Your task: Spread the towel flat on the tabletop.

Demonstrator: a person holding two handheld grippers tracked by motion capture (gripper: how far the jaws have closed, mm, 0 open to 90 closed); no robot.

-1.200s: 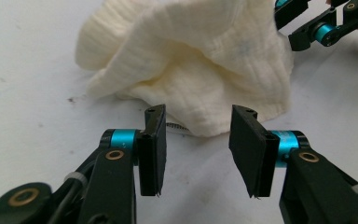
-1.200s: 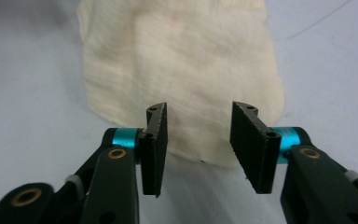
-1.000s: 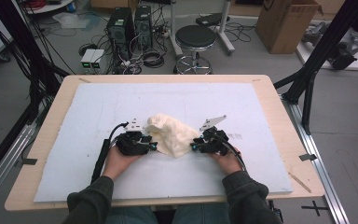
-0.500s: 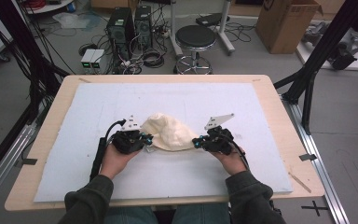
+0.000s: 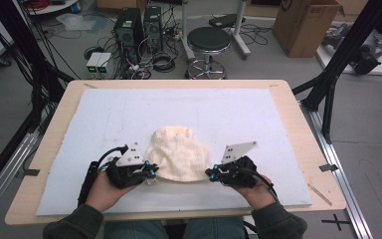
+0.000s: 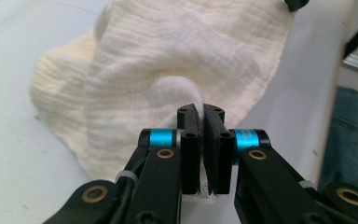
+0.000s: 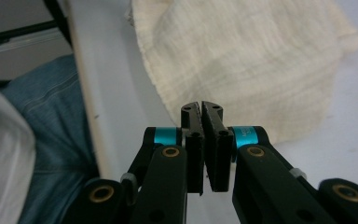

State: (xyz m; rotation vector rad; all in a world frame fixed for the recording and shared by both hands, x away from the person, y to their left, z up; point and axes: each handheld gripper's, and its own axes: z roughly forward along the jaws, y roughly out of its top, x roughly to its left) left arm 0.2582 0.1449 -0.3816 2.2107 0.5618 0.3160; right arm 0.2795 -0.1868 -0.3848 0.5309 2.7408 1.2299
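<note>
While the cream cloth [image 5: 179, 157] is lying in a soft heap near the front middle of the white mat [image 5: 104, 114], the left gripper [image 5: 151, 171] is pinching the cloth's near left corner with its jaws closed tight, and the right gripper [image 5: 210, 173] is pinching the near right corner the same way, both having just squeezed shut on it

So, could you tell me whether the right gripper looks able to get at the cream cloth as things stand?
Probably yes: the right gripper sits at the edge of the cream cloth, jaws shut, seemingly pinching its corner. Nothing on the white mat stands between them.
</note>
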